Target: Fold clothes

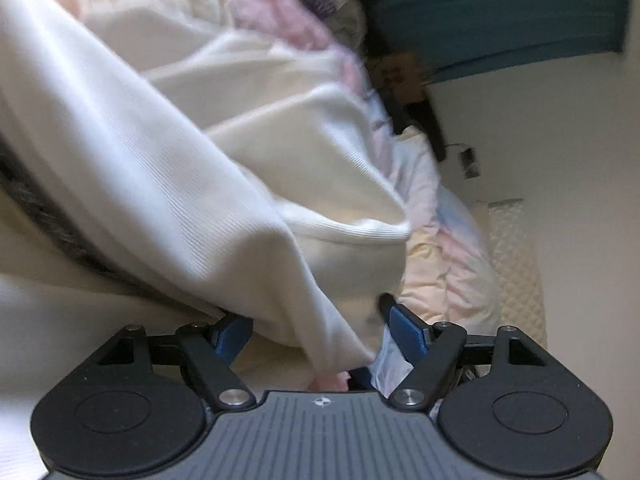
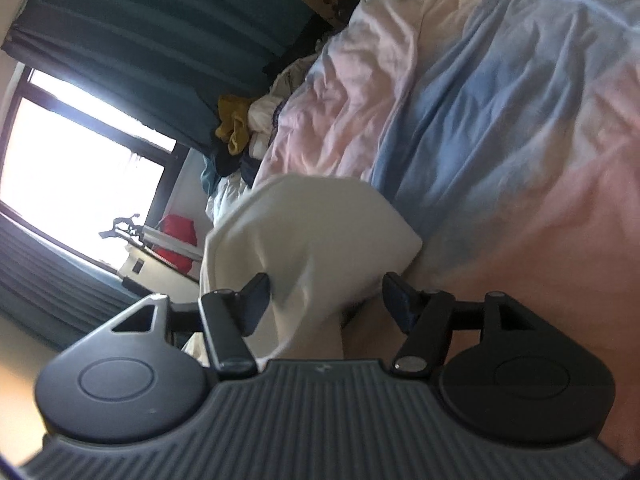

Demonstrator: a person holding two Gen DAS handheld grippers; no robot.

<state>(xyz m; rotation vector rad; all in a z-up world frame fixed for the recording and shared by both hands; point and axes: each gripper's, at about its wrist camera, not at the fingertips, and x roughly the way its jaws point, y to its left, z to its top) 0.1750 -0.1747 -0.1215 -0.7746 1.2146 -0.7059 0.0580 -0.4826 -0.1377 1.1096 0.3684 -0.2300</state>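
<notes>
A white ribbed garment (image 1: 168,168) fills most of the left wrist view, stretched from the upper left down into my left gripper (image 1: 308,312). Its jaws stand wide apart with a fold of the cloth lying between the blue pads (image 1: 408,332); the cloth hides the left fingertip. In the right wrist view another part of the white garment (image 2: 312,236) bunches up between the fingers of my right gripper (image 2: 326,292), whose jaws are also apart, the cloth draped loosely between them above the bed.
A rumpled pastel pink, blue and yellow duvet (image 2: 500,100) covers the bed. A pile of clothes (image 2: 248,128) lies at its far edge by dark teal curtains (image 2: 160,32) and a bright window (image 2: 72,168). A white wall (image 1: 560,128) stands beside the bed.
</notes>
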